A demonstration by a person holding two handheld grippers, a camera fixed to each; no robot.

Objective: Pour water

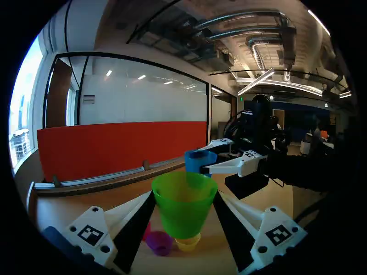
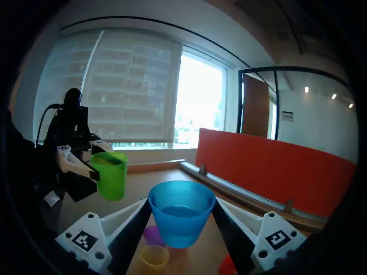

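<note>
In the left gripper view a bright window [image 1: 20, 123] stands at the far left. An orange-red partition [image 1: 114, 149] runs rightward from it along the back edge of the wooden table [image 1: 59, 211]. Low in the middle, three small cups sit on the table just beside one another. They are a pink one [image 1: 147, 231] that is mostly hidden, a purple cup [image 1: 159, 242] and a yellow cup [image 1: 188, 243]. The green cup [image 1: 184, 208] hangs in front of them and covers part of each.

The left gripper [image 1: 183, 197] has its two fingers clamped on the green cup's sides and holds it clear of the table. The cup is upright, with its long axis vertical and its open mouth up. What is inside cannot be made out.

Just right of the green cup's rim and farther off is the blue cup [image 1: 200, 161], gripped across its sides by the right gripper [image 1: 208, 159]. A dark-sleeved arm [image 1: 298, 172] holds that gripper. In the right gripper view the blue cup also stands upright, mouth up, with water in its lower part. It is held above the small cups, and the green cup is well off to its left, so the two are apart.
</note>
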